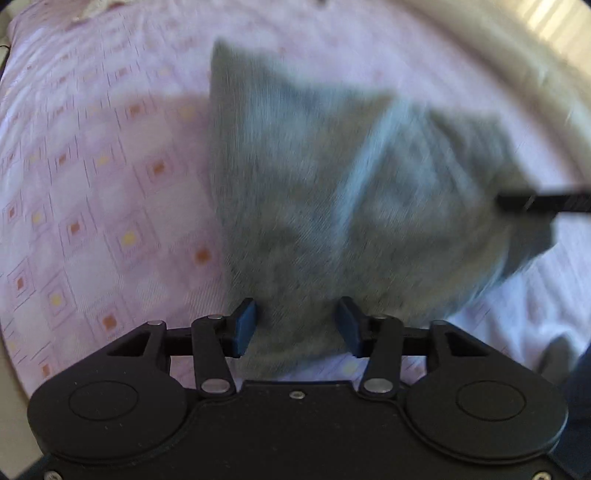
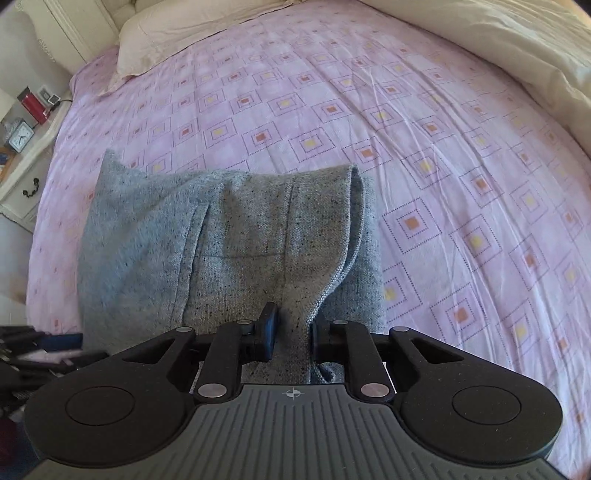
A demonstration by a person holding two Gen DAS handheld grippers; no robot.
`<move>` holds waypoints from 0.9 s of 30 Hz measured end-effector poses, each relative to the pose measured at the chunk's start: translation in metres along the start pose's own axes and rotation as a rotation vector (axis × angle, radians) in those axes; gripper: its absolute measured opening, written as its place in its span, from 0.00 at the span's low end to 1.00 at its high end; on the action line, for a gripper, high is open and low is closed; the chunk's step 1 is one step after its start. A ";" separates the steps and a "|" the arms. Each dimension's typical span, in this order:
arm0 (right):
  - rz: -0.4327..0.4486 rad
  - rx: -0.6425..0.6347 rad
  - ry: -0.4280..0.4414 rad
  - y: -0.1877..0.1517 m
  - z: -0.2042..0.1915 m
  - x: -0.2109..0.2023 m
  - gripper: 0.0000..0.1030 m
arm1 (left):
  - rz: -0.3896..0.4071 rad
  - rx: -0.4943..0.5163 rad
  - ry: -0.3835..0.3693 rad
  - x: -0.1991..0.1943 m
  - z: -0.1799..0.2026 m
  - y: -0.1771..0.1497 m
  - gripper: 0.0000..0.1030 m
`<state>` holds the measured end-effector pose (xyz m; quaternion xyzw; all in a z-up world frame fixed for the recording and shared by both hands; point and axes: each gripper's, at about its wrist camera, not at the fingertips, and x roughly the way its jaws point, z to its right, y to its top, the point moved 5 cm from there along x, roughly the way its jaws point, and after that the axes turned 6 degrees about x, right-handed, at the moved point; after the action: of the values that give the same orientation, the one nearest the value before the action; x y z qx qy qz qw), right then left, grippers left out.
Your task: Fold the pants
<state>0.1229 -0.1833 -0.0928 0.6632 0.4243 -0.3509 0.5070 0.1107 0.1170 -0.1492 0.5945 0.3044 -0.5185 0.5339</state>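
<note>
The grey speckled pants lie folded on the pink patterned bed sheet. In the right wrist view my right gripper is shut on a bunched edge of the pants near me. In the blurred left wrist view the pants spread ahead of my left gripper, whose blue pads stand apart with grey cloth between them, not clamped. A black finger of the right gripper shows at the right edge of that view, at the cloth's far side.
A cream pillow lies at the head of the bed and a cream duvet along the right side. A white nightstand with a clock and small items stands left of the bed.
</note>
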 end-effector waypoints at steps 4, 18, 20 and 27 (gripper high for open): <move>0.059 0.045 -0.005 0.004 0.004 -0.017 0.21 | 0.049 -0.027 -0.041 -0.027 -0.004 0.005 0.52; 0.193 -0.062 -0.012 0.028 -0.027 -0.004 0.21 | 0.299 -0.190 -0.062 -0.051 -0.029 0.088 0.54; 0.172 -0.066 -0.042 0.026 -0.026 0.008 0.21 | 0.274 -0.181 -0.051 -0.032 -0.026 0.096 0.54; 0.148 -0.079 -0.074 0.014 -0.019 0.027 0.26 | 0.204 -0.262 0.019 0.024 -0.055 0.104 0.57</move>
<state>0.1472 -0.1608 -0.1068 0.6589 0.3684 -0.3198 0.5726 0.2285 0.1389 -0.1444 0.5524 0.3126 -0.4116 0.6540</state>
